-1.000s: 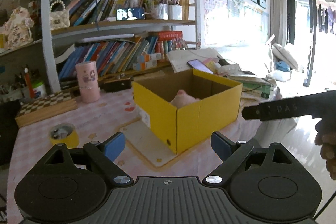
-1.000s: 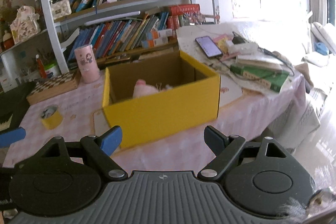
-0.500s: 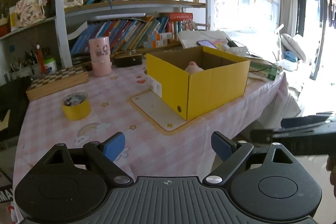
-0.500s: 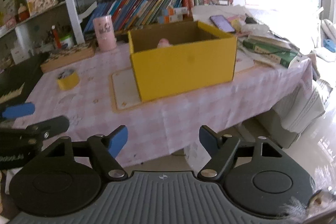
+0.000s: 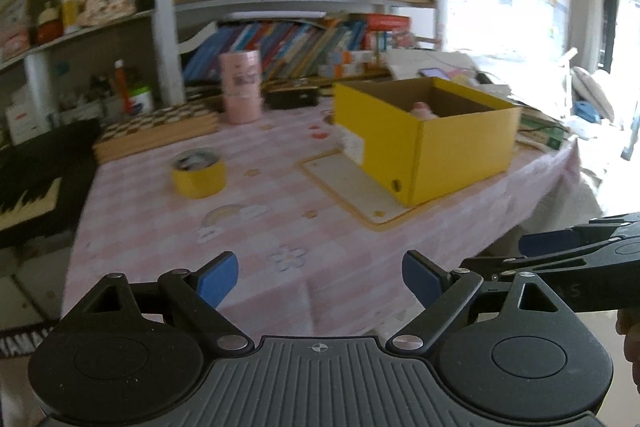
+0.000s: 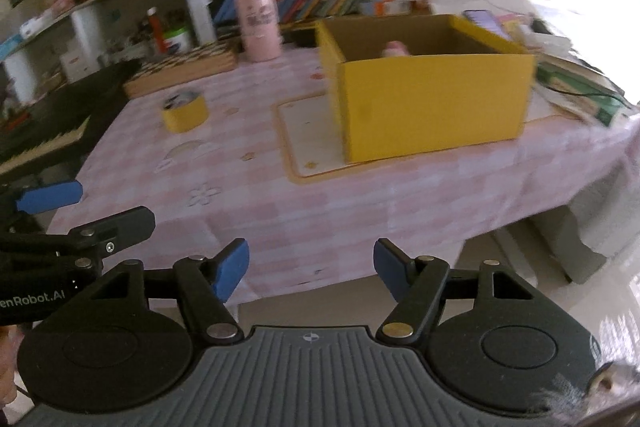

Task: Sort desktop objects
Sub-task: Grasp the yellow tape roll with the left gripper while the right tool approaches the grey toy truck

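Note:
An open yellow cardboard box (image 5: 436,131) (image 6: 432,103) stands on a pale mat (image 5: 352,183) on the pink checked tablecloth, with a pink soft toy (image 5: 424,109) (image 6: 396,47) inside. A yellow tape roll (image 5: 199,173) (image 6: 185,111) lies to its left. My left gripper (image 5: 318,277) hangs open and empty over the table's near edge. My right gripper (image 6: 310,267) is off the table's front edge, its jaws closing with nothing between them. Each gripper shows at the side of the other's view.
A pink cylindrical cup (image 5: 241,87), a chessboard box (image 5: 156,131) and a black case (image 5: 292,97) sit at the table's back. Bookshelves stand behind. A phone (image 6: 480,19) and green book (image 6: 580,95) lie right of the box. A keyboard (image 5: 28,187) stands at left.
Both grippers have pulled back and sunk away from the box, so the table looks farther off. The right gripper's jaws have narrowed. The box and tape have not moved.

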### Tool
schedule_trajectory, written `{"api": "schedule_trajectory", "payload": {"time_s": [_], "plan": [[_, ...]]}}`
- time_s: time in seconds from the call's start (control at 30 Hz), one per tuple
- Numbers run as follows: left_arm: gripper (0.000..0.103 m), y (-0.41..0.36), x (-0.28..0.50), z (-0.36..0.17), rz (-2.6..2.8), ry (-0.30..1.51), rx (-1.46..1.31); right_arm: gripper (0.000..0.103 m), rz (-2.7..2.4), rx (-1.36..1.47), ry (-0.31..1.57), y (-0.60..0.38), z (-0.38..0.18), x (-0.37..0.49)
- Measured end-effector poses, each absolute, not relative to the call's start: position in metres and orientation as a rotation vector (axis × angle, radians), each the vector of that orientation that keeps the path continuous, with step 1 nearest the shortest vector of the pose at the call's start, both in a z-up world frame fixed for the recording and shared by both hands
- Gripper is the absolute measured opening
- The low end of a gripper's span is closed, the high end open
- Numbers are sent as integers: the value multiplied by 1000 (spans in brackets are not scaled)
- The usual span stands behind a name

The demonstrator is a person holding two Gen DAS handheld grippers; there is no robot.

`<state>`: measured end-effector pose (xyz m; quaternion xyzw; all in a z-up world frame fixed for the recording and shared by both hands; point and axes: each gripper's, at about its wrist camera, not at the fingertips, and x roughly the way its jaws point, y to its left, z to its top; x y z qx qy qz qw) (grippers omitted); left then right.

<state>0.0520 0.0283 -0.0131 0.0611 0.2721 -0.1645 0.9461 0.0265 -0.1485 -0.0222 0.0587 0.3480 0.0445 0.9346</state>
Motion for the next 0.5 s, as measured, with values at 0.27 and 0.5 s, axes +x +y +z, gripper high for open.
{"api": "schedule_trajectory", "payload": {"time_s": [0.27, 0.5], "plan": [[91, 58, 65, -15, -202, 575, 62, 67, 226, 37, 725, -110, -21, 56], [91, 66, 95, -21, -143, 602, 27, 67, 276, 9, 742, -101, -26, 91]]}}
